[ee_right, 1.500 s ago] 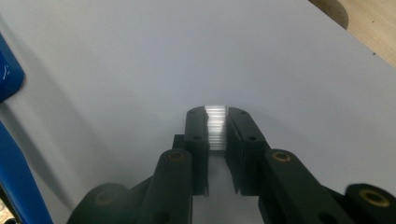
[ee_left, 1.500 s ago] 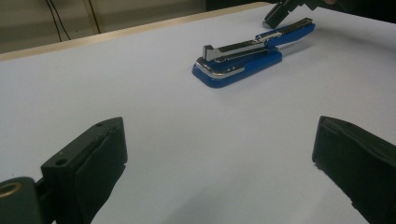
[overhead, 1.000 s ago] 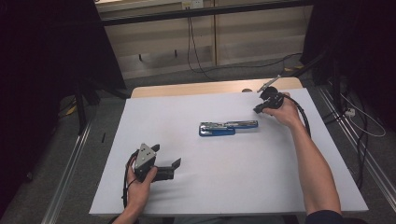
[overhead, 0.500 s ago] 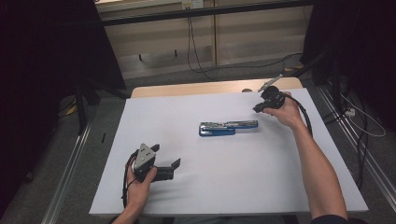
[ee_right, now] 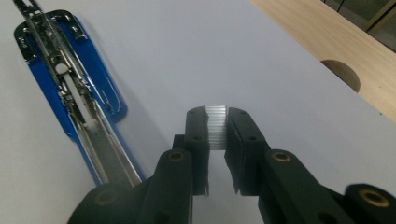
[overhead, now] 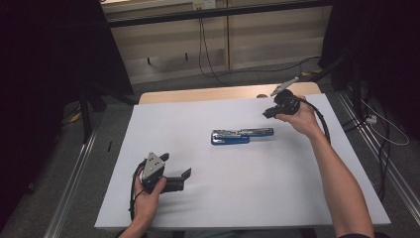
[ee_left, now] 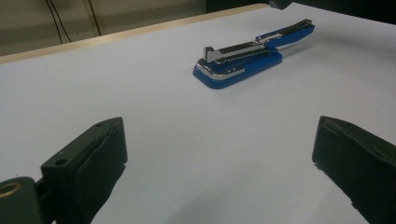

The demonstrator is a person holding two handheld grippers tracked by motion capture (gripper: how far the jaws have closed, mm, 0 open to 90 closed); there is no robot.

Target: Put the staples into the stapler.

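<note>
**Inspector A:** Position of the work item?

**Inspector B:** A blue stapler (overhead: 241,135) lies opened flat near the middle of the white worktop (overhead: 237,198), long axis running left to right. In the right gripper view its metal magazine channel is exposed, top arm swung back from the blue base.

**Inspector A:** Right hand-held gripper?

**Inspector B:** The right hand-held gripper (ee_right: 217,122) is raised over the far right part of the worktop, just right of the stapler's far end and apart from it. Its jaws are clamped on a strip of staples (ee_right: 216,127), a short silvery ribbed block held upright between the pads.

**Inspector A:** Left hand-held gripper?

**Inspector B:** The left hand-held gripper (overhead: 179,178) sits at the near left of the worktop, well apart from the stapler, jaws pointing right. In the left gripper view the jaws stand wide apart with nothing between them; the stapler shows ahead, beyond them.

**Inspector A:** Surroundings?

**Inspector B:** A bare wooden edge (overhead: 223,93) runs along the far side of the worktop, with a round cut-out visible in the right gripper view.
</note>
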